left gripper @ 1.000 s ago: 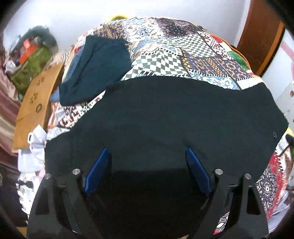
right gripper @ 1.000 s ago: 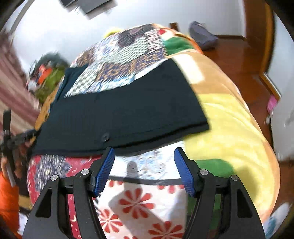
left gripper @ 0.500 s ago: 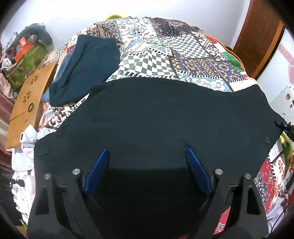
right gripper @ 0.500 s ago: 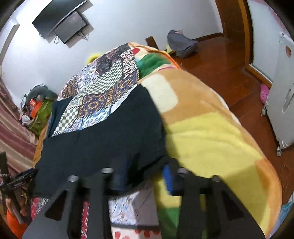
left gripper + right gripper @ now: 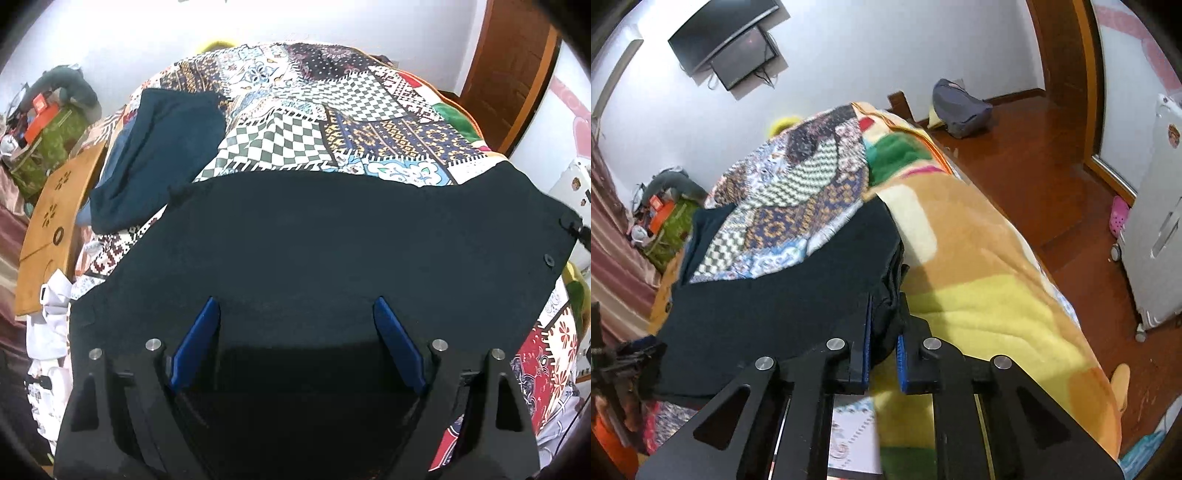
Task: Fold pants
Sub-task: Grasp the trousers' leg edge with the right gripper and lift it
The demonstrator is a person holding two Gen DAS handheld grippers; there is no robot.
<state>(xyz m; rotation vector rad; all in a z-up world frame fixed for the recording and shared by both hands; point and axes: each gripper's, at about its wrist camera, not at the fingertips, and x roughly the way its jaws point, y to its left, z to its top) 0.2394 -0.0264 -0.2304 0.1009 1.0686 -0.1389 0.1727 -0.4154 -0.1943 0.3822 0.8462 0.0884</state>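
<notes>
Dark, flat-woven pants (image 5: 332,236) lay spread across the patchwork quilt (image 5: 332,110) on the bed. The right gripper (image 5: 884,325) pinched their bunched corner; the left gripper (image 5: 295,332) hovered above them, jaws wide apart.

Both tools look alike. The left gripper (image 5: 295,332) has matte black angular arms with triangular cut-outs, round silver screw heads on top, and flat blue pads on the inner faces of its fingers (image 5: 195,343). The right gripper (image 5: 884,325) shows the same black frame, silver screws and blue-edged fingers (image 5: 900,365).
</notes>
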